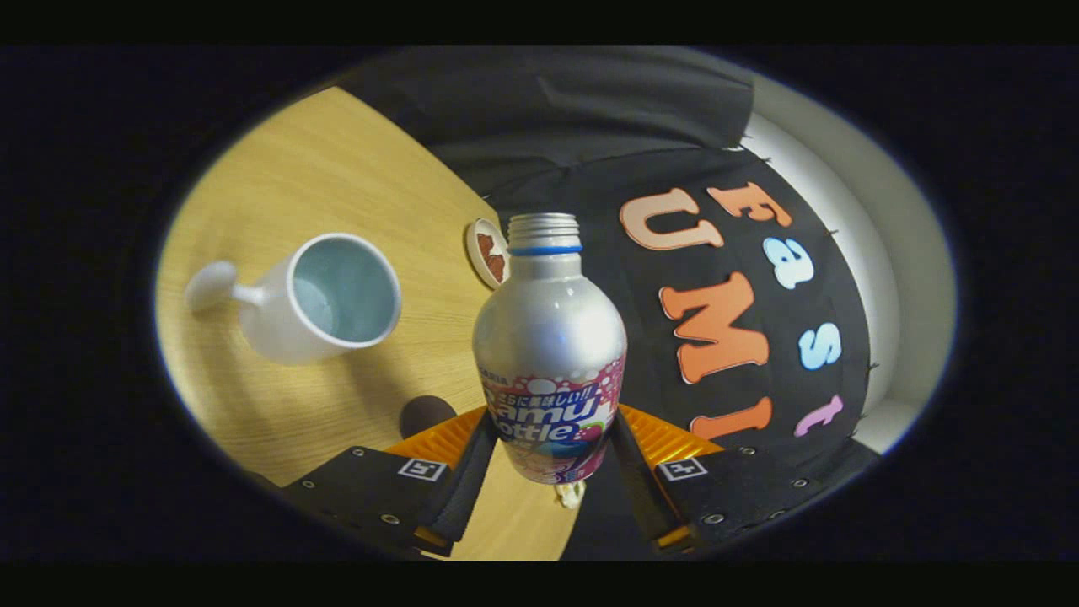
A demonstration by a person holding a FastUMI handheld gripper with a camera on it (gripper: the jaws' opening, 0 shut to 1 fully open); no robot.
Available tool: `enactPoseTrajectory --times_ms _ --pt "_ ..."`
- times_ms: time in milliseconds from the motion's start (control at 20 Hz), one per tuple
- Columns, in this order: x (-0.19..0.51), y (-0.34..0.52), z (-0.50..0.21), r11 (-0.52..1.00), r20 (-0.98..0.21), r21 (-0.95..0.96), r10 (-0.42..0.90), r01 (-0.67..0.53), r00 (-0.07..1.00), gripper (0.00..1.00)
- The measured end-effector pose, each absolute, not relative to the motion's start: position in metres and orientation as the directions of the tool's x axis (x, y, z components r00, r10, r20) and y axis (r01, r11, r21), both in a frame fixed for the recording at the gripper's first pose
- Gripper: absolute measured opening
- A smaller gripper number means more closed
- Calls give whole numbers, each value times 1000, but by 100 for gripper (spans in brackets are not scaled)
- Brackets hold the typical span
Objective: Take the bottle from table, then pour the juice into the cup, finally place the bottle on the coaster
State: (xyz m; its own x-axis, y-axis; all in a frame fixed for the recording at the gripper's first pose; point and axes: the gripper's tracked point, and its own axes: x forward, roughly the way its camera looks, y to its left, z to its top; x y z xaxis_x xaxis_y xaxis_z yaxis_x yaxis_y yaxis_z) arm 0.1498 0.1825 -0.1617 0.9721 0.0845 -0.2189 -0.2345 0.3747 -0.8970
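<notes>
**Now, bottle in hand, cup next**

The tool (550, 451) is clamped on the bottle (550, 354), both fingers pressing its labelled lower body, cap off, lifted above the worktop (337, 169). Tip the neck slowly over the cup (324, 299), beside the coaster (486, 251). The tool looks rolled sideways.

The scene was viewed from a fisheye camera mounted on the gripper (548, 472), faced forward along its fingers, tilted, close above the table (337, 169).
</notes>
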Motion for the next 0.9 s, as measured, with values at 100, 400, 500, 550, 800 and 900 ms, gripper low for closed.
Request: enactPoseTrajectory --times_ms 100,400,500,550,800,900 --pt "160 178 -153 499 -204 -839 79 -216 976 76" --pt "176 173 -143 793 -190 -577 102 -195 976 76" --pt "178 173 -148 852 -215 -477 123 -214 969 76" --pt "180 174 -149 876 -226 -428 134 -222 965 76" --pt "190 174 -173 944 -276 -234 165 -232 947 76" --pt "203 173 -184 957 -301 -193 153 -218 941 76"
